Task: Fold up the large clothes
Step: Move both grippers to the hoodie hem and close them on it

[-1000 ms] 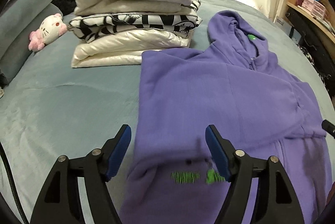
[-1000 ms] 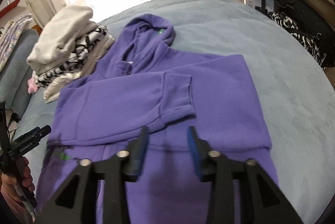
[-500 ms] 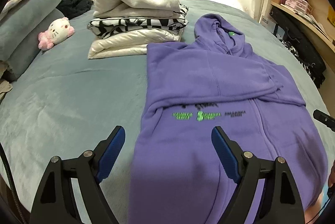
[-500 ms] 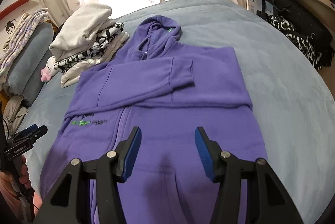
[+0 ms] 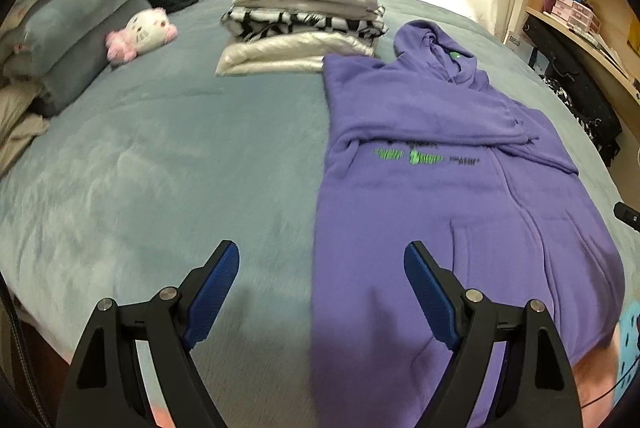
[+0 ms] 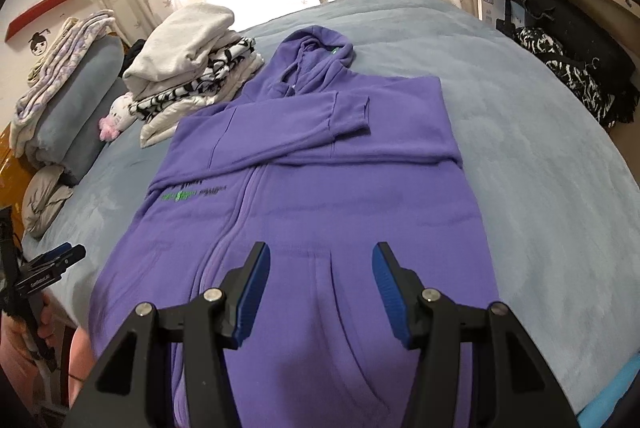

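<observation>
purple zip hoodie (image 6: 320, 188): flat at frame centre on the grey bed (image 6: 540, 168), both sleeves crossed over chest, ready for the hem fold | left gripper (image 5: 322, 284): wide apart, empty, jaws straddling hoodie's left edge | right gripper (image 6: 318, 284): part open, empty, above pocket | folded stack (image 5: 304, 12): upper centre, finished pile.

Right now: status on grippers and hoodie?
Left hand-held gripper open, right hand-held gripper open, both empty. Purple hoodie flat, sleeves folded in. Folded stack beside hood.

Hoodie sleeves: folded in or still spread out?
Folded in: both sleeves lie across the hoodie chest, one cuff on top. Body still full length.
</observation>
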A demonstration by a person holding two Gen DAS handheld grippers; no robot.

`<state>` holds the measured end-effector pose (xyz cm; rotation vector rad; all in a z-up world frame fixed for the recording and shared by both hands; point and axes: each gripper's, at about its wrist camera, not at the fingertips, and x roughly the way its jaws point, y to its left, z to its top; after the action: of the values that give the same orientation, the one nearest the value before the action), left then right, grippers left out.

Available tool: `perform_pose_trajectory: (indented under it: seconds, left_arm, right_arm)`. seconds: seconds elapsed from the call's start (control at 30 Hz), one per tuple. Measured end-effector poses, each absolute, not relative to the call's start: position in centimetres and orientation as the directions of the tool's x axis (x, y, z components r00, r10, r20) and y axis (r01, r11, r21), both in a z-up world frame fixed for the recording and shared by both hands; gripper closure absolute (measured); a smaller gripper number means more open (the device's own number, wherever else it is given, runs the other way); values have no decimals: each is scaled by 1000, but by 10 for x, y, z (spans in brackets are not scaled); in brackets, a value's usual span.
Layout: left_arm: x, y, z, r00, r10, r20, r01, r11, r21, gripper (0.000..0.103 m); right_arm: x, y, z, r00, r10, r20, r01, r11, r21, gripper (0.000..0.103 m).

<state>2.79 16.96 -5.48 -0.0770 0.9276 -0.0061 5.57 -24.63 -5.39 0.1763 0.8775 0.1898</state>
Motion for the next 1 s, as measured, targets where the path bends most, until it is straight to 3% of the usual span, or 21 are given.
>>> perform_pose_trajectory:
  seconds: [0.17,0.6,1.0]
  left_arm:
    - [5,187,-70,575,-120,-809,-5,989,-150,20]
    - [-26,192,-106,506,-296,-810,38,946,-322,20]
    - [-17,179,-129,458,-447,-768,129,889,-440,20]
  right_arm:
    - [30,-265,-59,608,249,-754,-94,965,243,42]
    - [-13,-337,-89,556,311,-771,-22,933,360,41]
    - [-30,-361,-127,492,577,-652,-119,787,606,41]
